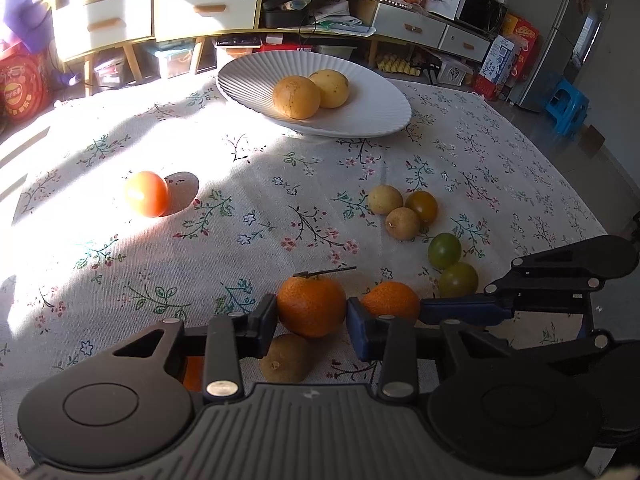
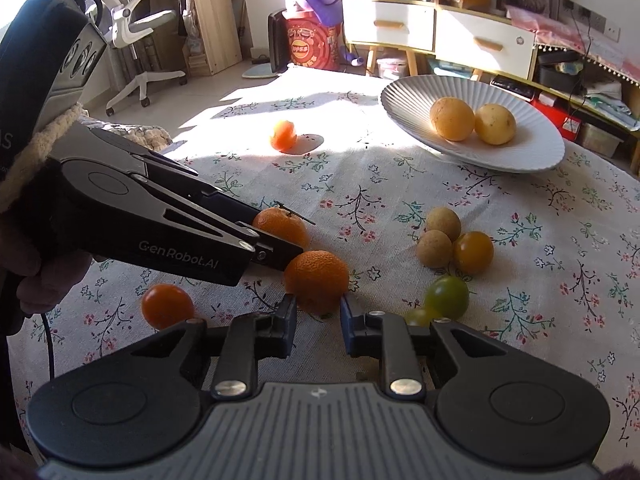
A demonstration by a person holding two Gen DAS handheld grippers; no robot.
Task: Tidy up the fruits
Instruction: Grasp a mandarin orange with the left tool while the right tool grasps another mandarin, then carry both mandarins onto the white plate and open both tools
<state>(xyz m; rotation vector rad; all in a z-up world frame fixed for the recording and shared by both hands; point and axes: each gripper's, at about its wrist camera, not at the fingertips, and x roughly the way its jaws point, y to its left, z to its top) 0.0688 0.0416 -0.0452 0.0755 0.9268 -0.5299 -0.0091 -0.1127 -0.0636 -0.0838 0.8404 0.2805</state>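
1. The left gripper [image 1: 311, 312] is down at the near side of the worktop [image 1: 240, 216], its two pads pressed against either flank of a stemmed mandarin [image 1: 311, 304]; it grasps that fruit.
2. The right gripper [image 2: 318, 308] sits just beside it, its pads on either side of a second mandarin [image 2: 316, 280]. They seem to touch the fruit, though whether they are truly clamped on it I cannot tell.
3. The two mandarins lie close together, with the left gripper's right finger [image 1: 362, 332] between them.
4. A brownish round fruit [image 1: 285, 357] rests under the left gripper, just in front of its body.
5. A small orange tomato [image 2: 167, 306] lies to the left of the right gripper, near the person's left hand [image 2: 48, 280].
6. Further out on the flowered cloth sit two tan longan-like fruits [image 1: 394, 212], a yellow-brown tomato [image 1: 422, 206] touching them, and two green tomatoes [image 1: 450, 264] nearer in.
7. A red-orange tomato [image 1: 146, 193] stands alone in the sunlit patch, well apart from the rest.
8. At the far side, a white ribbed plate [image 1: 360, 120] holds two yellow fruits [image 1: 310, 94] touching one another.
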